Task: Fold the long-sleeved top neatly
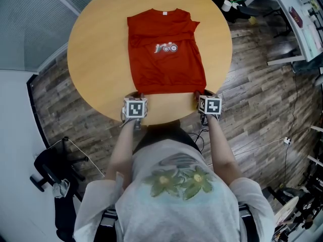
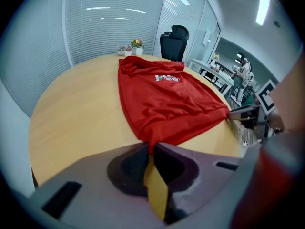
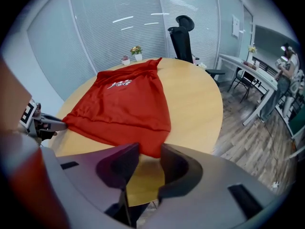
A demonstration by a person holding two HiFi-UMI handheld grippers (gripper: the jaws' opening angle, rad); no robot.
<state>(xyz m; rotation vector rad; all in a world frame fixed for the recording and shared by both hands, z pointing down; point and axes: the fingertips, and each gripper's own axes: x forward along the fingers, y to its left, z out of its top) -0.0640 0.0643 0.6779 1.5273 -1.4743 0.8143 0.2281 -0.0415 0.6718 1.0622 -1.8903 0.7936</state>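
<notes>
Well, the red long-sleeved top (image 1: 164, 59) lies flat on the round, smooth wooden table (image 1: 96, 49), its soft, lightly creased cloth forming a rough rectangle. The left gripper (image 2: 151, 149) pinches one near hem corner, jaws almost together. The right gripper (image 3: 148, 151) stands apart around the other corner.

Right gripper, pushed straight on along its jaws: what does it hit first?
The hem corner of the red top, lying between the open jaws of the right gripper; the wooden table lies right beneath. Depth is hard to judge.
</notes>
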